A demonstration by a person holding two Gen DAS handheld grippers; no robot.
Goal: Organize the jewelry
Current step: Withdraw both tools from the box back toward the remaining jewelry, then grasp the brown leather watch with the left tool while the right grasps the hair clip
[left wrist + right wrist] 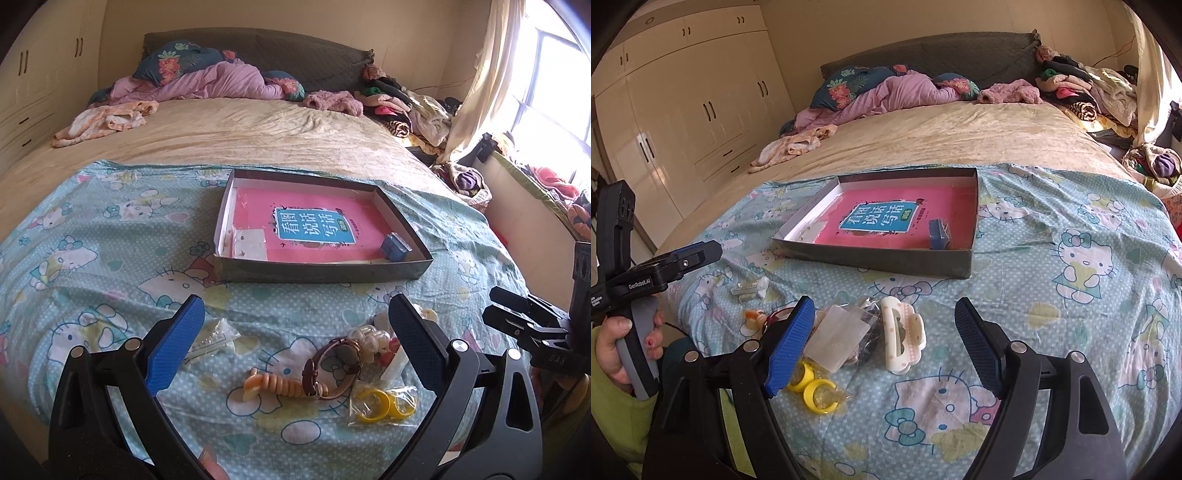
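A shallow dark box (321, 275) (871, 258) with a pink floor lies on the Hello Kitty sheet; a small blue case (396, 248) (939, 233) and a clear packet (248, 242) lie inside. Loose jewelry lies in front: a brown-strap watch (334, 363), an orange beaded piece (273, 384), bagged yellow rings (384, 404) (812, 386), a clear packet (214, 338), a white hair clip (903, 338) and a frosted packet (836, 341). My left gripper (295, 347) is open above the watch. My right gripper (884, 343) is open around the hair clip, holding nothing.
The Hello Kitty sheet (92, 258) covers the near bed. Pillows and a purple blanket (221, 81) lie at the head, a clothes pile (406, 107) at the right by the window. Wardrobes (683, 110) stand left. The left gripper's body and hand (631, 306) show in the right view.
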